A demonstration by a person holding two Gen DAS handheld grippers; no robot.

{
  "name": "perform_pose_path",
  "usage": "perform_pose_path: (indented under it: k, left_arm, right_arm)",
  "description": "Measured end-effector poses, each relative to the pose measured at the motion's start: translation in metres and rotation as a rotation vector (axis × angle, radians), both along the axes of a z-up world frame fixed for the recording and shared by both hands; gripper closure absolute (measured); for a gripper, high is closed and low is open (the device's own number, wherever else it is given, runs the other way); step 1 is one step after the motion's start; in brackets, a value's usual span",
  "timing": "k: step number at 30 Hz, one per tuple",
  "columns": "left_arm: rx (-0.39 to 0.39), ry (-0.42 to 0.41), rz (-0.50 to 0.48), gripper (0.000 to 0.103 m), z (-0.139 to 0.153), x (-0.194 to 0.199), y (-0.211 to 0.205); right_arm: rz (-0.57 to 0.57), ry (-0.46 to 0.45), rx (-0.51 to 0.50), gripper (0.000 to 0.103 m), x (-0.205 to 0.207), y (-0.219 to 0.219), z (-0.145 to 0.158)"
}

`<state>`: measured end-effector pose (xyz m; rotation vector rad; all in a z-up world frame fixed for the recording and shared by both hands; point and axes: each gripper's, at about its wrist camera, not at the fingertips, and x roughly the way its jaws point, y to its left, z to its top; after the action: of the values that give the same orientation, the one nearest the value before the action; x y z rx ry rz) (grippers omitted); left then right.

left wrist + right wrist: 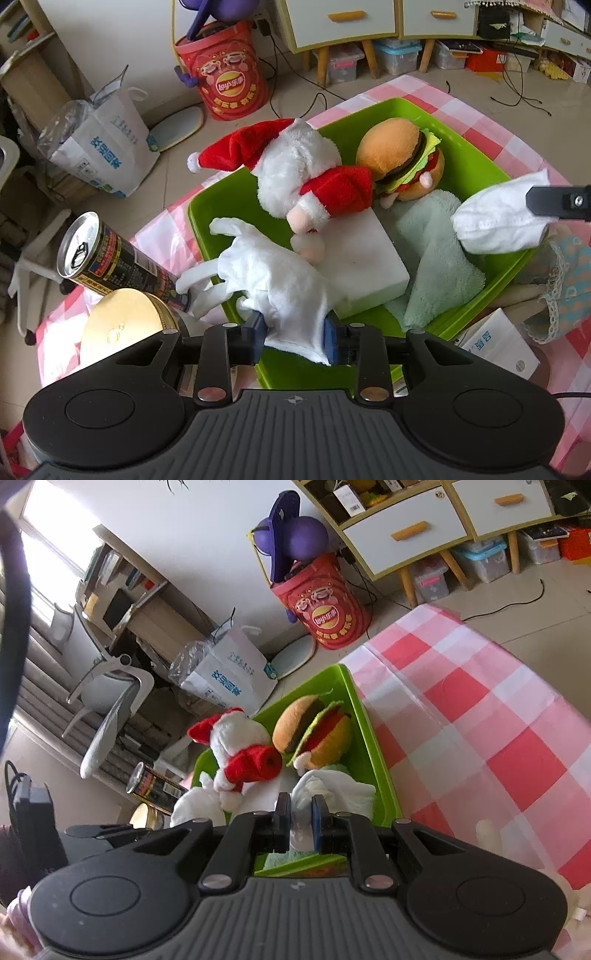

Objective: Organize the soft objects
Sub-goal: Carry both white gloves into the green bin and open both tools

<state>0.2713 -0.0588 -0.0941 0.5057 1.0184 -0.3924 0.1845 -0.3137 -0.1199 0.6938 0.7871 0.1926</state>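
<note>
Right, my left gripper point(293, 338) has a white glove point(273, 280) between its blue pads point(330, 339); the cuff sits in the gap, pads only a little apart, and whether they press the cloth I cannot tell. The glove's fingers hang over the near-left rim of the green bin point(207, 229). One fingertip touches the base of a black drink can point(110, 258) lying tilted on the pink checked cloth point(461, 99). A gold-lidded tin point(125, 328) sits just beside the can, close under my left finger.

My right gripper point(300, 825) is pinched on a second white glove point(332, 790), held above the bin's right side; in the left wrist view its black finger covers part of that glove.

In the bin: a white plush with red hat and scarf point(295, 170) lying across a white foam block point(365, 258), a plush burger point(402, 158) behind it, a pale green towel point(436, 266) to the right. The plush's feet lie right against the first glove.

Outside the bin on the right, a white box point(498, 339) and a blue-patterned fabric item point(561, 288). On the floor beyond: a red Lay's bucket point(225, 81) and a white paper bag point(107, 144).
</note>
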Motion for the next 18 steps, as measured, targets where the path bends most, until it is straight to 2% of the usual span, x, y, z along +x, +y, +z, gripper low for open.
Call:
perform_pose_path:
  k: [4, 5, 7, 8, 9, 12, 14, 18]
  left_arm:
    - [-0.001, 0.000, 0.002, 0.066, 0.000, 0.000, -0.001]
    - [-0.007, -0.003, 0.005, 0.062, 0.002, 0.000, 0.000]
    - [-0.029, -0.020, 0.008, 0.047, 0.005, -0.003, 0.001]
    - [-0.044, -0.030, 0.010, 0.034, 0.007, -0.004, 0.001]
    - [-0.058, -0.038, 0.012, 0.030, 0.010, -0.005, 0.001]
    - [-0.070, -0.053, 0.018, 0.027, 0.018, -0.009, 0.001]
    - [-0.070, -0.077, 0.026, 0.023, 0.024, -0.014, 0.001]
    - [-0.108, -0.093, 0.056, 0.021, 0.039, -0.022, 0.009]
  right_arm:
    - [0.003, 0.010, -0.006, 0.103, 0.000, 0.002, -0.003]
    - [0.003, 0.012, -0.007, 0.103, 0.000, 0.002, -0.003]
    - [0.014, 0.007, -0.004, 0.103, 0.000, 0.003, -0.003]
    - [0.022, 0.005, -0.003, 0.102, 0.001, 0.003, -0.002]
    - [0.025, 0.007, 0.002, 0.092, 0.001, 0.003, 0.000]
    - [0.025, -0.008, 0.005, 0.074, -0.002, 0.003, 0.007]
    - [0.019, -0.012, -0.009, 0.072, -0.005, 0.003, 0.011]
    - [0.004, -0.004, -0.011, 0.070, -0.011, -0.004, 0.018]
